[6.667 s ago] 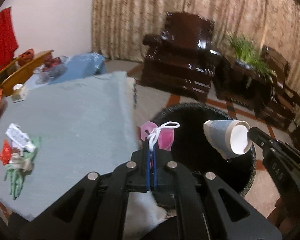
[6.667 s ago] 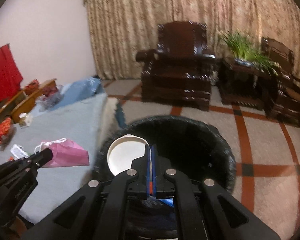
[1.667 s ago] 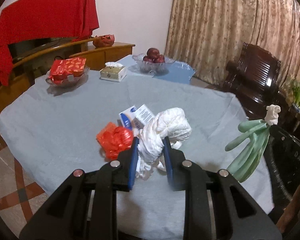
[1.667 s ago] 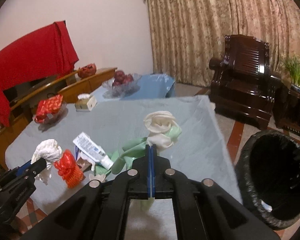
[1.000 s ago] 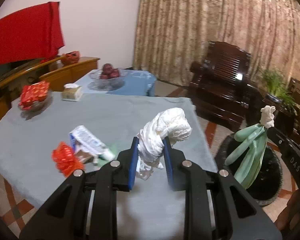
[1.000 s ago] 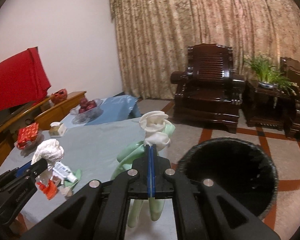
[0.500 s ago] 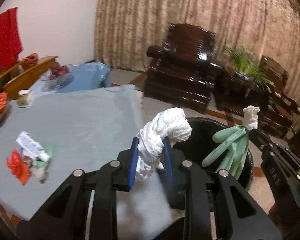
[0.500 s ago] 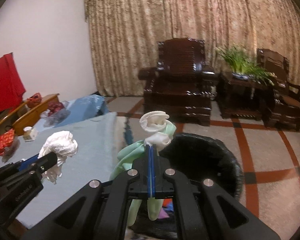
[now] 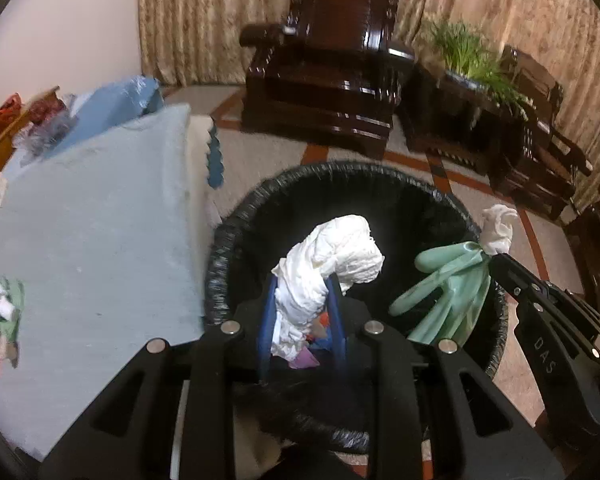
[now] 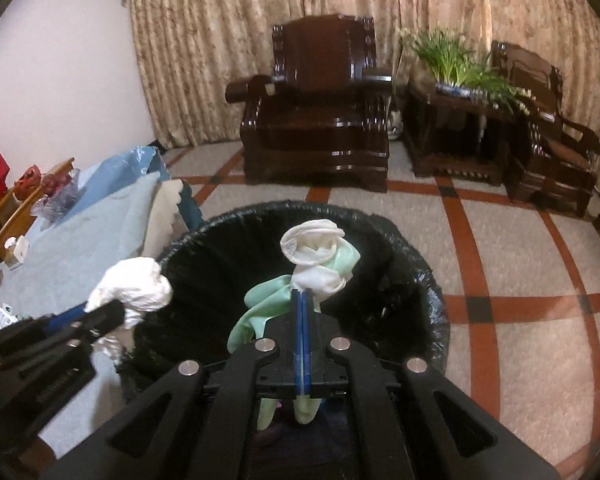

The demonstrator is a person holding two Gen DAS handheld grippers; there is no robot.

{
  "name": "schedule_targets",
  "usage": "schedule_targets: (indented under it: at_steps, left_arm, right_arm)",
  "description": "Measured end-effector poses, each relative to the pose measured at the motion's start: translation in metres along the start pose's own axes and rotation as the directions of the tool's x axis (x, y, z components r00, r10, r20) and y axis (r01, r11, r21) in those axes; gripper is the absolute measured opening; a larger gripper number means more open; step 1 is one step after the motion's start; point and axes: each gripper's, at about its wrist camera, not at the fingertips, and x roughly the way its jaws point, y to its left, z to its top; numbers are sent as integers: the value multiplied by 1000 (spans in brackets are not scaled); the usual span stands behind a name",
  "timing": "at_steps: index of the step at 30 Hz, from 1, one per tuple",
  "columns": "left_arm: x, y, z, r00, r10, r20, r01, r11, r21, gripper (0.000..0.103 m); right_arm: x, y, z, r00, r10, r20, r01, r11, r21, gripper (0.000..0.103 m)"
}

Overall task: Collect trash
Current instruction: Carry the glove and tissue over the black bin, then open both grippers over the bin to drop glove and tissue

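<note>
Both loads now over the bin (image 9: 220, 248); right gripper (image 9: 496, 258) reads "DAS".

Both wrist views angled down, close over one shared black bin (image 9: 236, 236) (image 10: 404, 240).

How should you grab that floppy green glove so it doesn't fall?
Pinch the green glove at its rolled cuff, coming from the side, as the right gripper does. The bunched cuff gives the pads something thick to bite, while the limp fingers just dangle below over the bin.
</note>
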Motion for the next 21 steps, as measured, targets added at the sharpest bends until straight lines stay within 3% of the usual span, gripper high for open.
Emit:
schedule_targets:
  at_steps: [5,7,8,10,11,14,21]
  left_arm:
    - [41,-9,-1,995,-12,-100,13,1000,5,26]
    - [53,-12,-2,990,-10,-140,9,1000,-3,34]
    - [57,-10,-2,989,-5,-148,3,1000,-12,47]
    - [60,-6,-3,990,12,-141,-15,1000,-20,54]
    - [60,-5,-3,990,14,-140,-16,1000,-14,58]
    - [58,-4,-3,990,18,-138,-17,1000,7,59]
    - [39,4,-2,993,23,-118,-22,1000,5,60]
  right_arm:
    - [29,-5,-6,996,3,-87,-2,1000,8,0]
    - [41,-6,-6,989,7,-147,-4,1000,23,1]
    - [47,-8,-8,983,11,-181,-5,999,34,2]
    - [52,-12,-11,979,9,-204,3,998,60,9]
    - [54,-13,-11,978,-1,-209,14,998,61,17]
    - [54,-16,-12,979,-15,-205,27,998,54,29]
    - [37,-10,-6,983,-7,-183,18,998,56,29]
